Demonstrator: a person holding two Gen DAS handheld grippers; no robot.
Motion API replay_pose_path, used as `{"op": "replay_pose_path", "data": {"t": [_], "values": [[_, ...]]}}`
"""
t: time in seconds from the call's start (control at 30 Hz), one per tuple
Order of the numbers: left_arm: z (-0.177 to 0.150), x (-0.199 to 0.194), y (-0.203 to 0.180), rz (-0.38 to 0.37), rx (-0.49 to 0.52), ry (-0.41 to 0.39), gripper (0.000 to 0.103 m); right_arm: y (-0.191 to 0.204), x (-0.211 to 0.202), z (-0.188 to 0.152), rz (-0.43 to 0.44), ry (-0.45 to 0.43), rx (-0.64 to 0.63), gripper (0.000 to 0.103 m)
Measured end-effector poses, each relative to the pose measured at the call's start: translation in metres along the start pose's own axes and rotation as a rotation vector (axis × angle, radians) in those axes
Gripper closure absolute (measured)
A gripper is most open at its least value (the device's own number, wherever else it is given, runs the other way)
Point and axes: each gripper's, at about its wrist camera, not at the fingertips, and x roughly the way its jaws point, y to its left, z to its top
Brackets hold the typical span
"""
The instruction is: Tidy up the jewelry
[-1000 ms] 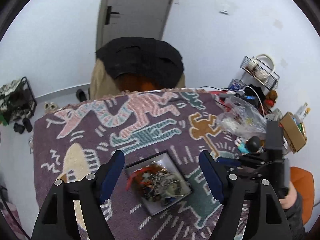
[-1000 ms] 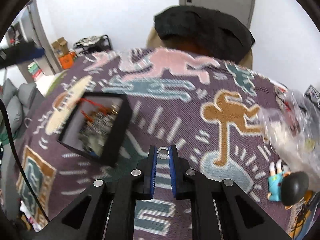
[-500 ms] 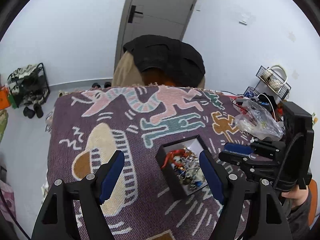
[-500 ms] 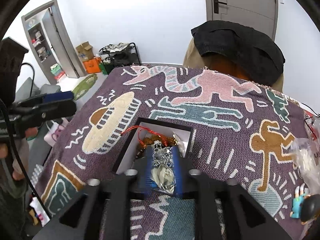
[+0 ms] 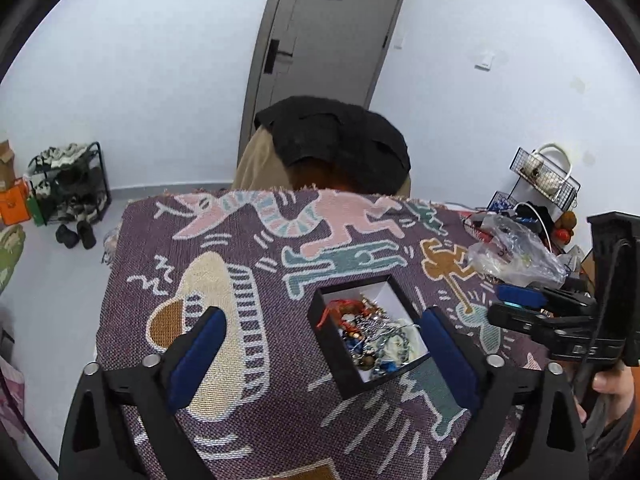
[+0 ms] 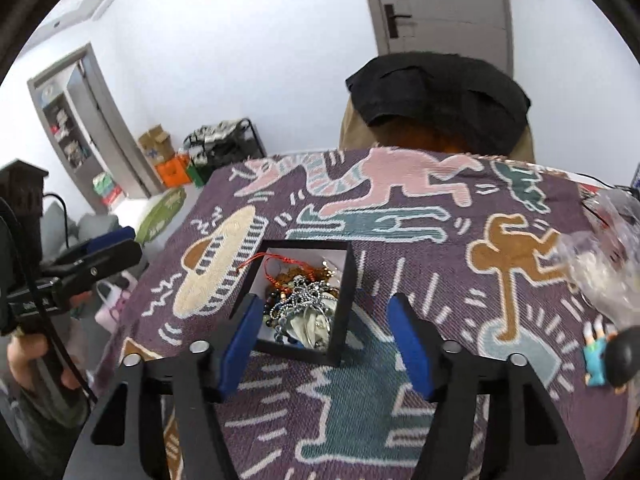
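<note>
right gripper [image 6: 322, 320] now spread, ring gone, jewelry box [image 6: 344, 280] tangle indistinct

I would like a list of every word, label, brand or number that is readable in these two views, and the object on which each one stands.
No text reads with certainty.
Right gripper body: white print, too blurred to read.
Left gripper body: white print, too small to read.
Cardboard boxes on the floor: dark marks, unreadable.
Black jewelry box and patterned tablecloth: only figures, no lettering seen.

Right tool [image 6: 324, 316] spread wide above black jewelry box [image 6: 344, 280], possibly not touching it.
</note>
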Motion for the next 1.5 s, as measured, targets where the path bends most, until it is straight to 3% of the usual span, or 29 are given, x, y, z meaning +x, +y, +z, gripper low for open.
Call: {"op": "replay_pose_path", "data": {"t": [0.07,0.17,0.57,0.87,1.5], "values": [[-0.001,-0.008,-0.009,0.008,0.007,-0.02,0.004,-0.003,-0.015,-0.005,0.0,-0.03,0.016,0.019],[-0.002,-0.02,-0.022,0.026,0.025,-0.056,0.0,-0.007,-0.033,-0.011,-0.006,-0.064,0.027,0.01],[-0.026,-0.059,-0.056,0.067,0.047,-0.152,0.0,-0.027,-0.087,-0.046,-0.031,-0.158,0.087,0.005],[-0.061,-0.088,-0.068,0.147,0.078,-0.243,0.0,-0.029,-0.111,-0.087,-0.026,-0.209,0.101,0.004],[-0.08,-0.096,-0.065,0.166,0.088,-0.248,0.0,-0.022,-0.114,-0.1,-0.046,-0.236,0.09,0.005]]}}
